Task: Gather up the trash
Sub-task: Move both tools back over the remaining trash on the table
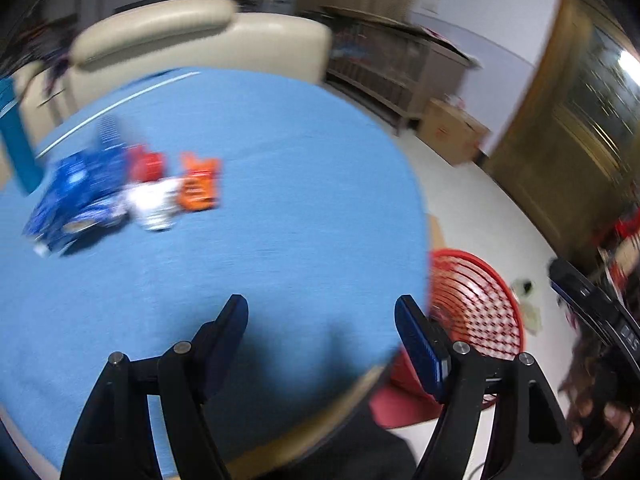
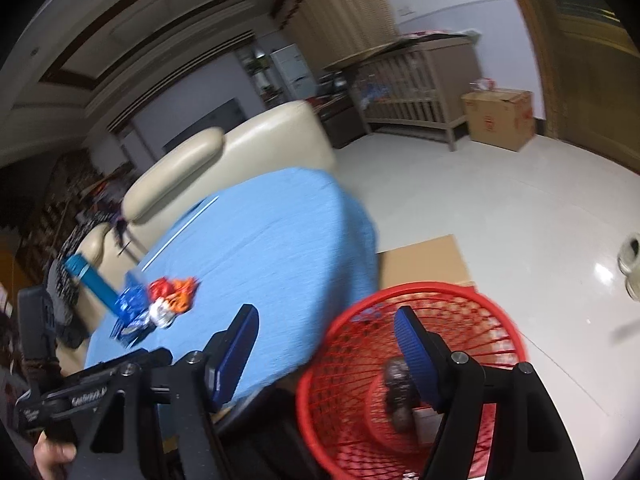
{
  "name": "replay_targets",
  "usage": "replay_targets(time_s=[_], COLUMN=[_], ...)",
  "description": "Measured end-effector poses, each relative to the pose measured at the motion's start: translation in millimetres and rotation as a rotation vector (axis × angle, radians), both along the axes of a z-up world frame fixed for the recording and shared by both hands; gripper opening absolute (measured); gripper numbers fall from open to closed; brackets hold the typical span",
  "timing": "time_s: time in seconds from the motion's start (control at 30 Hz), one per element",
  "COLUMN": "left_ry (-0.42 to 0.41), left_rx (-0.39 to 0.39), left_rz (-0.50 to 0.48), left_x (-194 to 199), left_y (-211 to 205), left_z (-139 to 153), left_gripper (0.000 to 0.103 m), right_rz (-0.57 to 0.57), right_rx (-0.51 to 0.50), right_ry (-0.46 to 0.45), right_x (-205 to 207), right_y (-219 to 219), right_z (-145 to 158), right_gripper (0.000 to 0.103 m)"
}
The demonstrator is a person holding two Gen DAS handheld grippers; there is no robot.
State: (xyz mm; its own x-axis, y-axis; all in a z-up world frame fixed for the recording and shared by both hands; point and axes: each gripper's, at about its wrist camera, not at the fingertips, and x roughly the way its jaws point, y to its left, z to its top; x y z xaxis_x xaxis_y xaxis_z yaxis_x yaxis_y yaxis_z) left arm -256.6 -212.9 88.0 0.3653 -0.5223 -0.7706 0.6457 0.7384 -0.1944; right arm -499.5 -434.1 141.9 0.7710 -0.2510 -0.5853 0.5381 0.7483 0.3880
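Several snack wrappers lie in a pile on the blue tablecloth [image 1: 260, 220]: a blue bag [image 1: 76, 196], a red one [image 1: 146, 164], a white one [image 1: 154, 204] and an orange one [image 1: 200, 184]. The pile also shows in the right wrist view [image 2: 156, 306]. My left gripper [image 1: 322, 312] is open and empty above the table's near edge. My right gripper [image 2: 326, 322] is open and empty above the red mesh basket [image 2: 472, 340], which stands on the floor beside the table and holds a dark crumpled piece [image 2: 398, 392]. The basket also shows in the left wrist view [image 1: 480, 304].
A teal bottle [image 2: 92, 280] stands at the table's far left near the wrappers. A cream sofa [image 2: 224, 148] lies behind the table. A flat cardboard sheet [image 2: 424, 260] is on the floor by the basket. A wooden crib [image 2: 416, 92] and a cardboard box [image 2: 500, 116] stand by the far wall.
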Motion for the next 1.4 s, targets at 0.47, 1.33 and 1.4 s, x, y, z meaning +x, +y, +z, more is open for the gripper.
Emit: replay_targets(time_s=[0.47, 1.33, 1.4], left_ry=[-0.069, -0.178, -0.197], left_rx=[-0.098, -0.094, -0.077], left_rz=[0.339, 0.593, 0.589], left_x=[38.7, 39.5, 37.4], left_y=[132.4, 251.0, 244.9], left_z=[14.9, 0.6, 2.3], left_gripper=[0.076, 0.077, 0.077], right_rz=[0.320, 0.478, 0.492], right_rx=[-0.121, -0.155, -0.177], right_ry=[0.038, 0.300, 0.291], right_x=[78.3, 196.6, 197.2], right_y=[125.9, 228.3, 231.7], right_z=[26.8, -33.6, -36.0], right_gripper=[0.077, 0.086, 0.086])
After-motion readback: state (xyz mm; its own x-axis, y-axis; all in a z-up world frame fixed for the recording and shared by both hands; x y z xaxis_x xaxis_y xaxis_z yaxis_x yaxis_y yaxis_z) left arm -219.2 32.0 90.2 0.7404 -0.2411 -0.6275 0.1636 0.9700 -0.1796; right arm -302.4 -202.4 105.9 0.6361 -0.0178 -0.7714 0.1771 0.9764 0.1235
